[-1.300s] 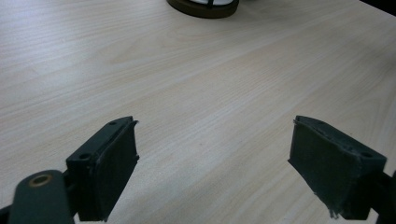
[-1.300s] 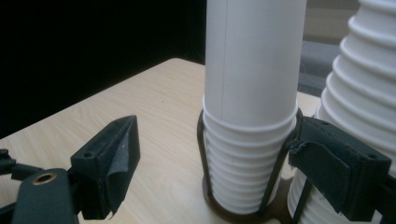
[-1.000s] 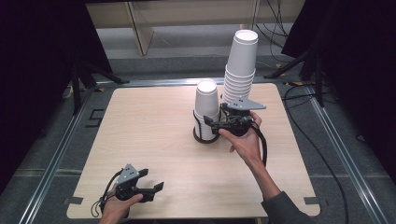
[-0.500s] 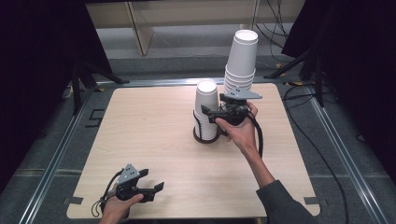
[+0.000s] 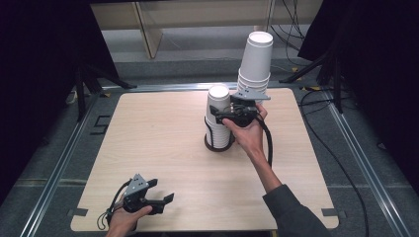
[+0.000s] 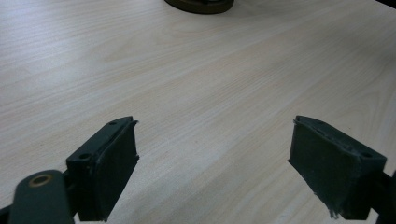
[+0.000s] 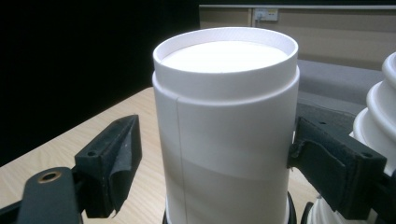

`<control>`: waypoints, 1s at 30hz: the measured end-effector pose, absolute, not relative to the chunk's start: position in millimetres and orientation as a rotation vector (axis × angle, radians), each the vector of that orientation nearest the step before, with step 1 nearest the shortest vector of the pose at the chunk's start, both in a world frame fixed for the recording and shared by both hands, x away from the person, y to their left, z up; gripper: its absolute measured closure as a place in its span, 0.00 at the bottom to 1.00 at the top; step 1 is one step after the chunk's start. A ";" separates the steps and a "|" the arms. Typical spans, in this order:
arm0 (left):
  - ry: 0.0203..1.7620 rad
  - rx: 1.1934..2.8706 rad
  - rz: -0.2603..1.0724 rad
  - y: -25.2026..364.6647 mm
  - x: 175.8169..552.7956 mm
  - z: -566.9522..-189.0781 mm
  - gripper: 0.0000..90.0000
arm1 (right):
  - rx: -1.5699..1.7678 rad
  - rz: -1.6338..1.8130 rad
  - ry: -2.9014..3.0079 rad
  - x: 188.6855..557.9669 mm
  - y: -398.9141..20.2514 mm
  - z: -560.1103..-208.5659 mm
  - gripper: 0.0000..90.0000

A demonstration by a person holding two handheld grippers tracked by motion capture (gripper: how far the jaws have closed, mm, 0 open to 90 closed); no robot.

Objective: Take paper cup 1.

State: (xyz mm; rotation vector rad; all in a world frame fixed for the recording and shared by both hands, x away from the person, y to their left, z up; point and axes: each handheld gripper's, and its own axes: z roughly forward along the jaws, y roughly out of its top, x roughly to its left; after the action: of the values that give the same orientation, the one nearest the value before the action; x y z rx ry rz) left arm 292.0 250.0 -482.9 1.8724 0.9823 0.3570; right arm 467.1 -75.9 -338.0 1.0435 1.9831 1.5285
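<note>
A short stack of upside-down white paper cups (image 5: 218, 106) stands on a dark round base (image 5: 217, 146) near the table's middle back. Right beside it, on the right, rises a taller stack of white cups (image 5: 255, 61). My right gripper (image 5: 223, 117) is open, its jaws on either side of the short stack's top cup (image 7: 226, 93). One jaw sits at the cup's wall and the other stands a little clear of it. The tall stack (image 7: 380, 107) shows at that view's right edge. My left gripper (image 5: 159, 200) rests open at the table's front left, with only bare wood between its jaws (image 6: 215, 140).
The light wooden table (image 5: 163, 133) lies inside a metal frame on a grey floor. The dark base (image 6: 201, 4) is far ahead of the left gripper. Black stands and cables are beyond the back and right edges.
The right gripper has risen and shifted left along the short stack, up to its top cup. The left gripper has not moved.
</note>
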 end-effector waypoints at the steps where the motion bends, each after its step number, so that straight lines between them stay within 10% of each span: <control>1: 0.977 1.886 0.360 250.8 292.1 -482.6 0.16 | 1.043 1.529 1.983 467.1 -75.9 -338.0 0.19; 30: 0.978 1.892 0.363 248.1 290.4 -482.4 0.16 | 1.134 1.430 1.893 476.9 -51.9 -337.4 0.18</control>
State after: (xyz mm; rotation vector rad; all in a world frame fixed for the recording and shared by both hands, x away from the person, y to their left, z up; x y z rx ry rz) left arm 290.4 248.1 -482.4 1.8924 0.9782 0.3629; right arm 476.9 -51.9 -337.4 1.1343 1.8931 1.4298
